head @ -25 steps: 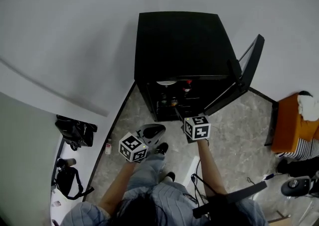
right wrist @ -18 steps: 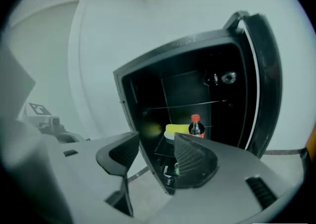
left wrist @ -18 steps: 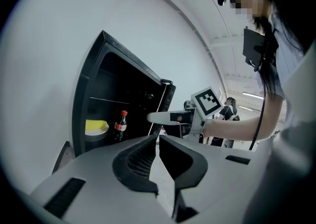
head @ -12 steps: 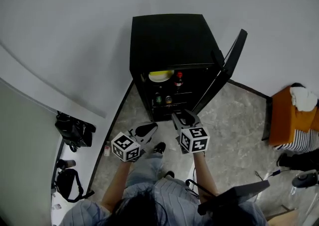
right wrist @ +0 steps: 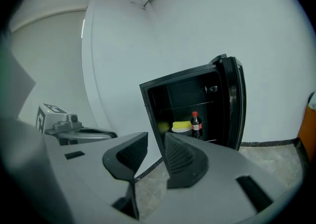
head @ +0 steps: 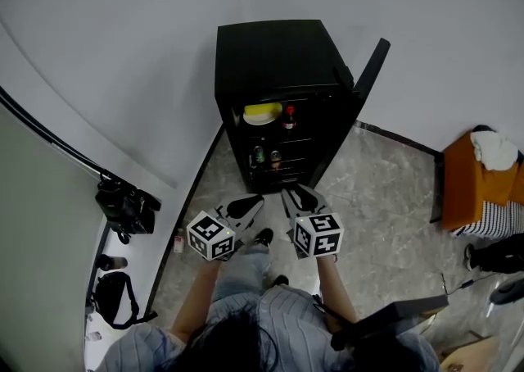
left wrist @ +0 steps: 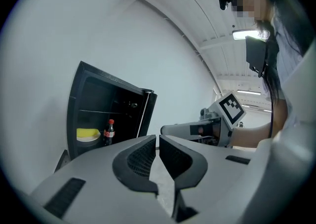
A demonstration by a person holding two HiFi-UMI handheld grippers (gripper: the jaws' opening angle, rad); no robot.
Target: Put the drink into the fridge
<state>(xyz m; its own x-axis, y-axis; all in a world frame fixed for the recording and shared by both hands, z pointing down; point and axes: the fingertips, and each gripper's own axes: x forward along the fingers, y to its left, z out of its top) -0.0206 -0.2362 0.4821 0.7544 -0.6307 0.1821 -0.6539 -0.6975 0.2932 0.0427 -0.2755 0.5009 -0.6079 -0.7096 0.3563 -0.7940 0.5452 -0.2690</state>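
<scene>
Head view, upper centre: black fridge [head: 278, 59] against a pale wall, door [head: 370, 67] swung open toward the upper right. Stands on a grey marbled floor [head: 385, 190].

Drink: a bottle [head: 288, 119] with red cap and red label, upright on the top shelf inside the fridge. Sits just right of a plate [head: 262, 114] carrying something yellow. Confirmed in the left gripper view, lower left of frame [left wrist: 109, 130], and in the right gripper view, centre right [right wrist: 196, 125]. Touched by neither gripper.

Lower shelf: two small cans [head: 266, 155] side by side; markings too small to read.

Left hand-held gripper [head: 246, 208]: lower centre of the head view, well short of the fridge, pointing toward it. Jaws pressed together bar a thin slit [left wrist: 157, 136]. Holds nothing.

Right hand-held gripper [head: 296, 196]: just right of the left one, at about the same height in frame, also aimed at the fridge. Jaws part way apart and closing [right wrist: 155, 141]. Nothing between them; only floor and the fridge edge visible through the gap.

Surroundings: orange box [head: 463, 190] at the right edge with a white cloth on top; black bags [head: 124, 206] at the left edge.
</scene>
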